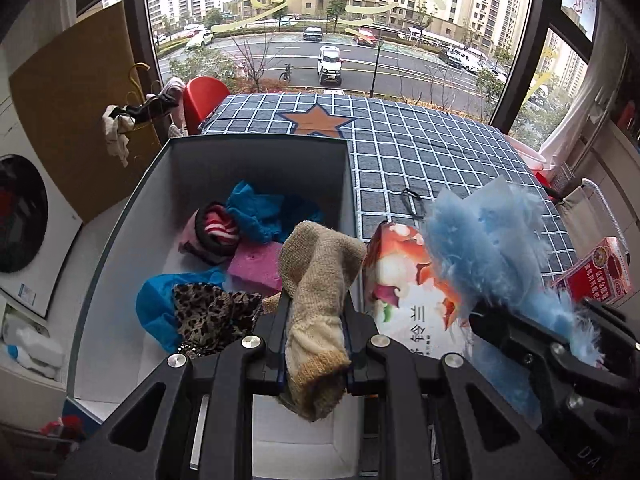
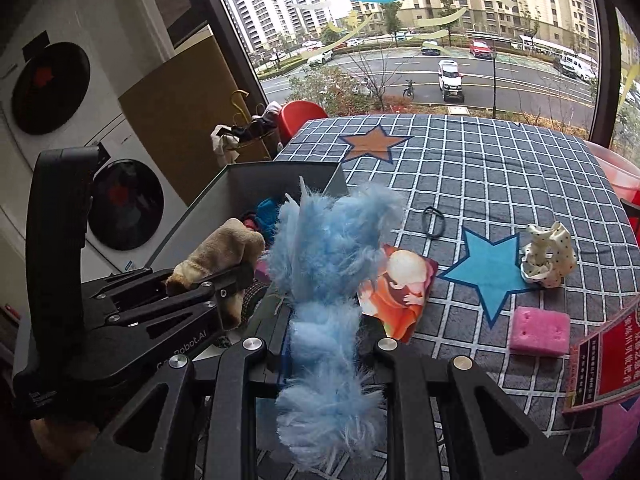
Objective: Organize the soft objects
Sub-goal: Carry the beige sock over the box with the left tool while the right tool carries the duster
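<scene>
My left gripper (image 1: 316, 304) is shut on a beige knitted sock (image 1: 320, 280) and holds it over the near end of the open grey box (image 1: 120, 216). In the box lie blue cloths (image 1: 264, 212), a striped sock (image 1: 218, 228), a pink sponge (image 1: 254, 268) and a leopard-print cloth (image 1: 212, 312). My right gripper (image 2: 326, 316) is shut on a fluffy light-blue piece (image 2: 328, 256), just right of the box; it also shows in the left wrist view (image 1: 492, 248). A polka-dot scrunchie (image 2: 546, 258), another pink sponge (image 2: 540, 330) and a black hair tie (image 2: 434, 220) lie on the checked cloth.
A picture box (image 1: 408, 280) stands between the grey box and the fluffy piece. A red packet (image 2: 604, 360) lies at the table's right edge. Washing machines (image 2: 120, 200) stand left. The table (image 2: 500, 168) reaches a large window at the back.
</scene>
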Motion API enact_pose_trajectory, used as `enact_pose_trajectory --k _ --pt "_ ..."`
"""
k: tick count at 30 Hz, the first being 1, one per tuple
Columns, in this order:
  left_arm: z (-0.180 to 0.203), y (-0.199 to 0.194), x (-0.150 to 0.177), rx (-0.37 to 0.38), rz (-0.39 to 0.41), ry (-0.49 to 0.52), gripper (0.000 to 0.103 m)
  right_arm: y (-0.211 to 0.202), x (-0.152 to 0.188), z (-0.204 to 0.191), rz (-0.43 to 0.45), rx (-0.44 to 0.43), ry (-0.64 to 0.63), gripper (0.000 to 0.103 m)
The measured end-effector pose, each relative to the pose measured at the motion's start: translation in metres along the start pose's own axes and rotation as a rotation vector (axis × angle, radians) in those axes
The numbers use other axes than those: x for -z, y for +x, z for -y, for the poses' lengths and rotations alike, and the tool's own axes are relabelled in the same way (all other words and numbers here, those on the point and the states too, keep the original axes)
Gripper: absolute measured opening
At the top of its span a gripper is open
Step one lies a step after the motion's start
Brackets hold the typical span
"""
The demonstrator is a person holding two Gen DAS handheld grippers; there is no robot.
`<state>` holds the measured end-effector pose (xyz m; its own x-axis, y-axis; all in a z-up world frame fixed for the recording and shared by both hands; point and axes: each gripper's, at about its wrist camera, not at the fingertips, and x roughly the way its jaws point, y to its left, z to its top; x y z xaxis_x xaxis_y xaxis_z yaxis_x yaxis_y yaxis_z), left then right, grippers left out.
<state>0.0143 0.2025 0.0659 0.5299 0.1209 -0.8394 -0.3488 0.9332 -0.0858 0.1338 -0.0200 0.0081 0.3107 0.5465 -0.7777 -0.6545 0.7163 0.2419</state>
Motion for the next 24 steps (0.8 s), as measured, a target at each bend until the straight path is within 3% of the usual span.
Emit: enact_pose_trajectory --k 24 --pt "-0.057 0.005 0.021 -0.048 -0.028 -0.093 0.021 0.047 0.004 -0.064 -0.089 -0.044 -0.135 0.022"
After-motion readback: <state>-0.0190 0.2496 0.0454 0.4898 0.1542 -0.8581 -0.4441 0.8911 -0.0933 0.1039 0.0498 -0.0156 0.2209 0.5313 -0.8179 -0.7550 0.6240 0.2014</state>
